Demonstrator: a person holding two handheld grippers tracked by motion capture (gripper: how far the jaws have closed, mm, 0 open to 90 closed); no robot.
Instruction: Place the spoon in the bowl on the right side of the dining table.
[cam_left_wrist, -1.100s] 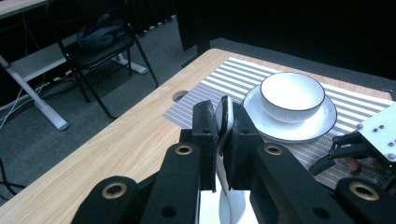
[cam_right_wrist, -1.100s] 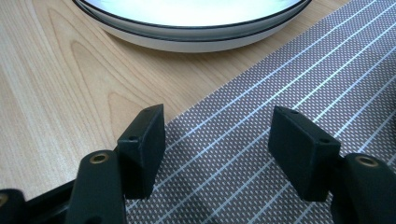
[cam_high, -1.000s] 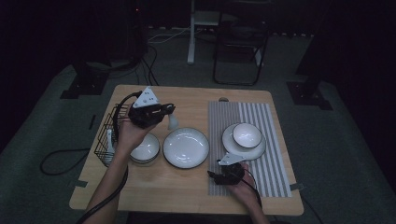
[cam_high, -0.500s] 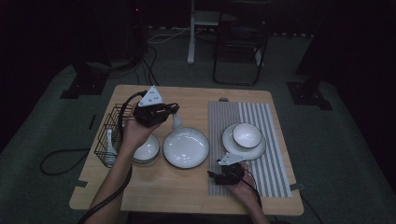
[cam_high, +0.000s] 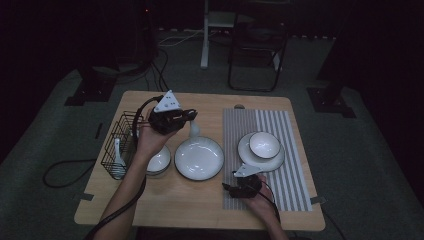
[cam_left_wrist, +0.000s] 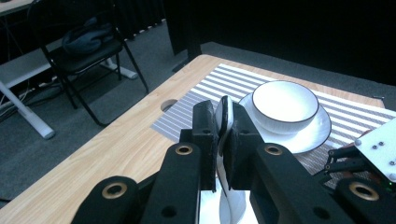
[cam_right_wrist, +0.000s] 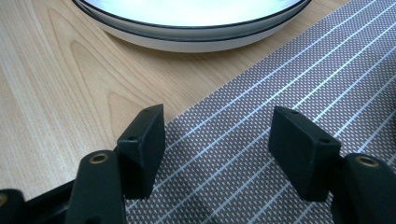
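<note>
My left gripper (cam_high: 189, 117) hangs above the table between the wire basket and the big plate, shut on a white ceramic spoon (cam_high: 193, 131) with a dark rim. In the left gripper view the spoon (cam_left_wrist: 226, 108) stands on edge, pinched between the two black pads of the left gripper (cam_left_wrist: 225, 130), its lower part hanging below them. My right gripper (cam_high: 230, 188) rests low at the near left corner of the striped placemat (cam_high: 280, 125). Its jaws stand open with nothing between them in the right gripper view (cam_right_wrist: 217, 144).
A black wire basket (cam_high: 125, 127) at the table's left holds another white spoon (cam_high: 117, 150). Next to it sits a small bowl (cam_high: 159, 161), then a large white plate (cam_high: 199, 157). A bowl (cam_high: 264, 145) sits on a saucer (cam_high: 250, 159) on the placemat.
My left gripper has drifted slightly to the right with the spoon in it. The right gripper has not moved.
</note>
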